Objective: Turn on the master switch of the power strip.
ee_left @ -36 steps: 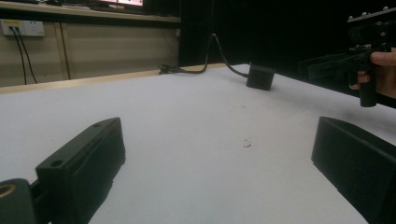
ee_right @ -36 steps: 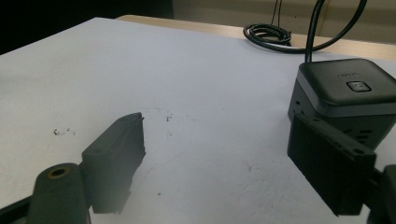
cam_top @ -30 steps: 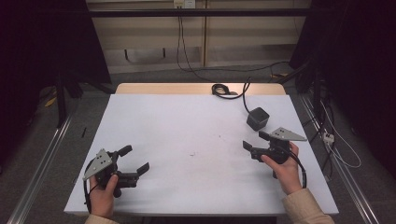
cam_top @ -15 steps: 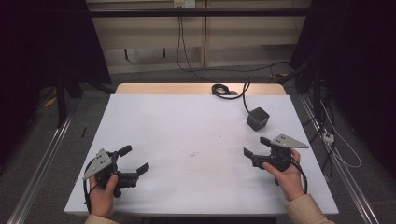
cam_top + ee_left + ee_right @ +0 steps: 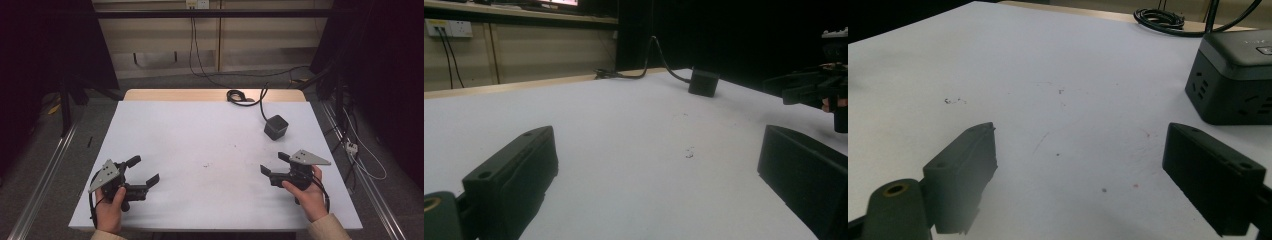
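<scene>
Both grippers low, fingers [image 5: 152, 178] spread, empty

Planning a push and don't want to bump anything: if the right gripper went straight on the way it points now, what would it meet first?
Probably nothing: ahead of the open right gripper lies bare white table. The black power cube sits off to one side; depth is uncertain.
</scene>
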`<state>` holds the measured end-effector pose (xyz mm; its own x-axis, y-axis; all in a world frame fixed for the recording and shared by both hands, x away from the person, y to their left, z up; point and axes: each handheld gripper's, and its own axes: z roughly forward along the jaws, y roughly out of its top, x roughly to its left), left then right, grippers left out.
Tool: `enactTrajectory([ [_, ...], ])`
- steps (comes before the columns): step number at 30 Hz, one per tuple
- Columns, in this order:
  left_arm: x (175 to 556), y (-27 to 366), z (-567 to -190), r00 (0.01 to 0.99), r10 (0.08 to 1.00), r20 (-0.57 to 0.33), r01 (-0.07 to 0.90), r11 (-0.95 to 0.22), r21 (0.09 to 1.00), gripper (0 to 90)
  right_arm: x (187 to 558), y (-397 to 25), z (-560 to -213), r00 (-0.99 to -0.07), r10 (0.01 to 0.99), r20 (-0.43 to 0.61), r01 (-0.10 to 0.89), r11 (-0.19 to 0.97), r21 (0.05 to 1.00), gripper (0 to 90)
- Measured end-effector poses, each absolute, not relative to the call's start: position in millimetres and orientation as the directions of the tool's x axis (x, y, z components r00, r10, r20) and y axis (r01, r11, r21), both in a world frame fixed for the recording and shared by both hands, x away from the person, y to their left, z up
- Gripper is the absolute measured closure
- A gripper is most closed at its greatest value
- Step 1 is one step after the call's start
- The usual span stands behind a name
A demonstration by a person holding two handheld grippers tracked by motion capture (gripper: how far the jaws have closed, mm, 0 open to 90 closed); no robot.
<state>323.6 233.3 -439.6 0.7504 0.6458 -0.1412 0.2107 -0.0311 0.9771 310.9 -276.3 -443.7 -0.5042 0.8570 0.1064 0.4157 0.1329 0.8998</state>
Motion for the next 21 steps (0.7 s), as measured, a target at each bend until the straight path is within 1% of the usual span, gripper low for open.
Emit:
enactTrajectory([
  [14,323.7,233.7,-439.5,0.748,0.648,-0.140,0.210,-0.032,0.977,2.5,290.6,-281.9,-448.0,-0.504,0.856,0.116,0.422,0.127,0.898,13.5],
  [21,322.3,234.8,-439.2,0.742,0.654,-0.146,0.213,-0.024,0.977,2.5,289.3,-282.4,-449.8,-0.499,0.859,0.115,0.427,0.128,0.895,13.3],
])
